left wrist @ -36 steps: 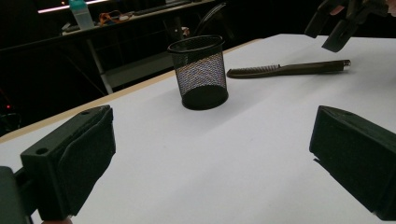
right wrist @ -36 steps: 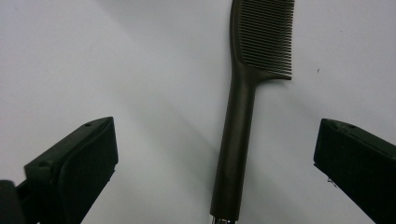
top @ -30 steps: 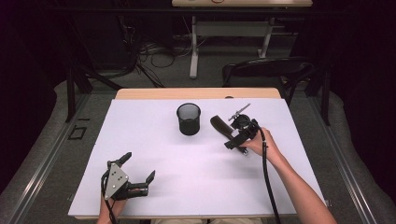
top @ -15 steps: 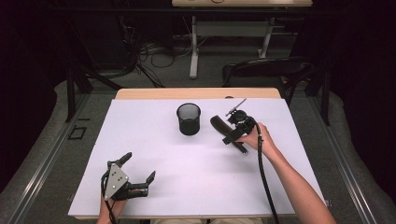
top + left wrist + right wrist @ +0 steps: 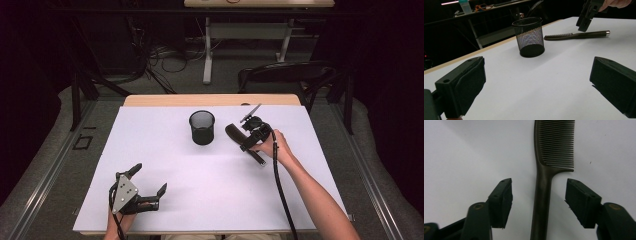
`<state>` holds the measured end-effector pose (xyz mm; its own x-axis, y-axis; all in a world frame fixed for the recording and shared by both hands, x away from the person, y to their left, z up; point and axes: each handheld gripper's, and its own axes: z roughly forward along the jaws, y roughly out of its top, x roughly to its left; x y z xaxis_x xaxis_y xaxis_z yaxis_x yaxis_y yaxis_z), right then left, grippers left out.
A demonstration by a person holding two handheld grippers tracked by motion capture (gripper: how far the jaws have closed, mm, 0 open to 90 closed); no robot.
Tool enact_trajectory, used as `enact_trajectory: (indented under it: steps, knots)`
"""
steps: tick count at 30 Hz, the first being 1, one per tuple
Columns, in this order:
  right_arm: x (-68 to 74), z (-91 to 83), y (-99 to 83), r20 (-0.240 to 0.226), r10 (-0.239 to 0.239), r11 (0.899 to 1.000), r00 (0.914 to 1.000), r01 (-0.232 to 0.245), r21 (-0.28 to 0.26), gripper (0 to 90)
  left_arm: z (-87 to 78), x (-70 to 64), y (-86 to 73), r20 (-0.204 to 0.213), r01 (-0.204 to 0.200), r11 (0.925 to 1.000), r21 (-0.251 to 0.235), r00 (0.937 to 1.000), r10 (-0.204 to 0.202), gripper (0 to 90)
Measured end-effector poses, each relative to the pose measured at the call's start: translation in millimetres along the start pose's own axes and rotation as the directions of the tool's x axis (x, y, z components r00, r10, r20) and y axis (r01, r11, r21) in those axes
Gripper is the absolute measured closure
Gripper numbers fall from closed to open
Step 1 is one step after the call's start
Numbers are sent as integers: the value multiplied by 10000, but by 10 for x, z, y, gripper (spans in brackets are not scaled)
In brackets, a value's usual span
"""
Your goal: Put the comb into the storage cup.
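A black mesh cup point(image 5: 202, 128) stands upright at the middle back of the white table. To its right a dark comb point(image 5: 234, 134) lies flat on the sheet. My right gripper point(image 5: 248, 141) hovers over the comb, pointing down. In the right gripper view the comb's handle point(image 5: 543, 195) runs up between the two jaws of my right gripper point(image 5: 539, 187), which is open and not touching it; the teeth lie beyond. My left gripper point(image 5: 148, 179) rests open near the front left edge, holding nothing. Its own view looks between its wide-apart jaws point(image 5: 536, 82) toward the cup point(image 5: 529, 37), comb point(image 5: 576, 35) and right gripper point(image 5: 587, 15).
The white sheet point(image 5: 165, 165) covers most of the table, with a wooden strip point(image 5: 210, 100) bare at the far edge. A black chair point(image 5: 285, 75) stands behind the table. A cable point(image 5: 280, 185) trails from the right gripper along the forearm.
My right gripper has shifted slightly away and to the left, settling over the comb's handle. The left gripper, the cup and the comb have stayed put.
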<state>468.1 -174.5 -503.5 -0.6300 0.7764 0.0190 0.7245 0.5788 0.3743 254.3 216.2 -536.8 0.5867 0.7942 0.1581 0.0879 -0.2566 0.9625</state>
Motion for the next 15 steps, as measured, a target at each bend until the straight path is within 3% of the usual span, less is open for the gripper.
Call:
enact_trajectory:
  steps: [1,8,10,13,15]
  knots:
    - [6,11,-1,-1,215,9997,9998,-215,100,421,1,-1,1,9,-9,10000,4,10000,9,2]
    - [-51,89,-3,-3,191,9992,9998,-191,352,564,11,1,-3,41,21,10000,22,10000,-21,2]
    - [-45,102,-2,42,409,9981,9992,-411,461,580,10,-2,-2,52,1,10000,25,10000,-1,2]
    - [-60,117,8,125,212,9966,9997,-221,790,595,7,-2,-3,41,-19,10000,34,10000,18,2]
    - [-57,147,4,40,313,9979,9995,-315,569,610,9,0,-4,44,1,10000,34,10000,-1,2]
